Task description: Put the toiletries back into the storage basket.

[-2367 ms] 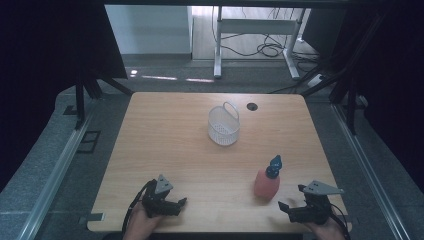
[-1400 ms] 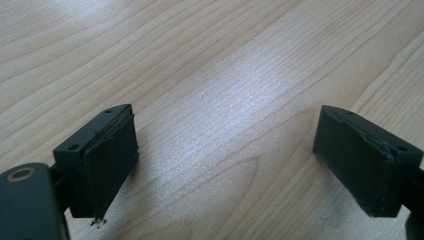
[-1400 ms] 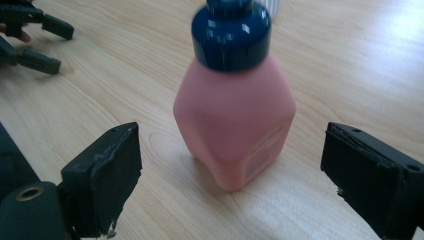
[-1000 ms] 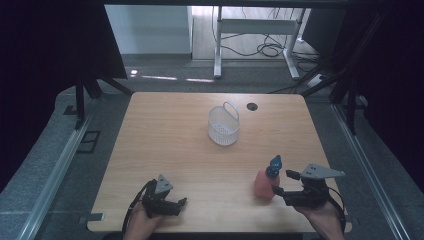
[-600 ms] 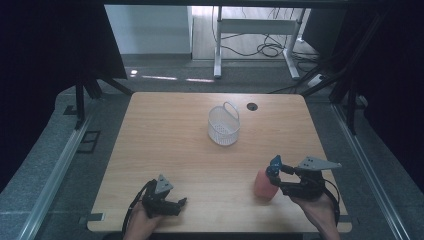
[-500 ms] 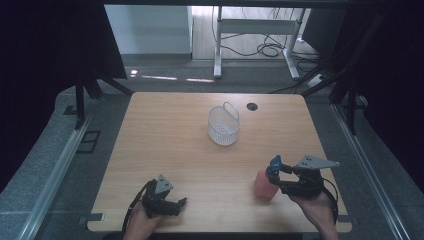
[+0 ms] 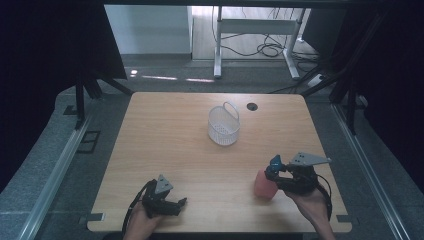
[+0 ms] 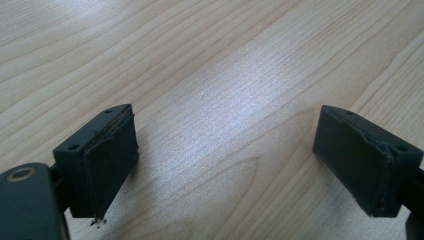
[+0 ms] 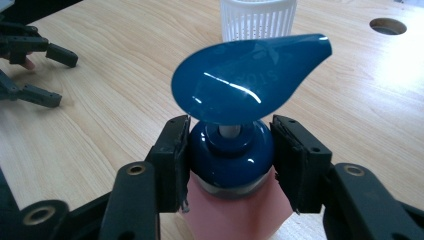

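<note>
While the left gripper (image 7: 176, 204) rests at the near left of the table (image 7: 165, 145) with its fingers (image 8: 107, 160) spread wide over bare wood, the right gripper (image 9: 231, 150) has its fingers clamped on the blue collar of the pink pump bottle (image 7: 263, 184), which stands near the table's right front. The grasp looks made; lifting and carrying it, probably to the white basket (image 7: 223, 126) standing well apart toward the middle back, is left. Nothing lies between, and the round hole (image 7: 252, 106) beside the basket is off the path.
</note>
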`<state>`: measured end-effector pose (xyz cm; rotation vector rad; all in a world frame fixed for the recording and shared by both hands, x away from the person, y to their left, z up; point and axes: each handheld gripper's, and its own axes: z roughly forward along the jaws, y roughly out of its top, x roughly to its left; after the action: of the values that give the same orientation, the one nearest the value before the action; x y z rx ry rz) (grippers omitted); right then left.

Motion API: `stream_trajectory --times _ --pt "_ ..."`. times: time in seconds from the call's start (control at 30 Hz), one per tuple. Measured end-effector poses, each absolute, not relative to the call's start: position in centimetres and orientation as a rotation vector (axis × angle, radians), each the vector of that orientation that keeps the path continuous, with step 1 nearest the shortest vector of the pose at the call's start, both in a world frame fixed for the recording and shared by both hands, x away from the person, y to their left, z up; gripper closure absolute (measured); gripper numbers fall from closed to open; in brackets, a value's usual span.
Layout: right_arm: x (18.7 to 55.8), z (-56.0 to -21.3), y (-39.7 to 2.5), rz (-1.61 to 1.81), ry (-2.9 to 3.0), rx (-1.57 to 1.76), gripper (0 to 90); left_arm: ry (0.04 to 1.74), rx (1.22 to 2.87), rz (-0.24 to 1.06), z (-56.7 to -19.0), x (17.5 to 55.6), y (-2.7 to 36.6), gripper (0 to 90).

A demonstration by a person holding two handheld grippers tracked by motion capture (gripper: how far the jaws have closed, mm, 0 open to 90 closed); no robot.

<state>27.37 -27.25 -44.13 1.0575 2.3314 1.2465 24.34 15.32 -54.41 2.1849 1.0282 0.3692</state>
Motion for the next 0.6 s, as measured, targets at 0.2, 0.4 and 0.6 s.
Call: stream_trajectory --times 0.2,0.4,0.6 --pt "27.2 -43.9 -26.9 1.205 2.323 1.069 52.7 1.029 2.185 0.369 -54.4 24.3 15.3 10.4" --pt "27.4 -43.6 -26.9 1.212 2.320 1.079 52.8 1.031 2.183 0.367 -54.4 24.3 15.3 10.4" --pt "27.9 -42.4 -26.7 1.235 2.317 1.065 52.8 1.029 2.184 0.370 -54.4 24.3 15.3 10.4"
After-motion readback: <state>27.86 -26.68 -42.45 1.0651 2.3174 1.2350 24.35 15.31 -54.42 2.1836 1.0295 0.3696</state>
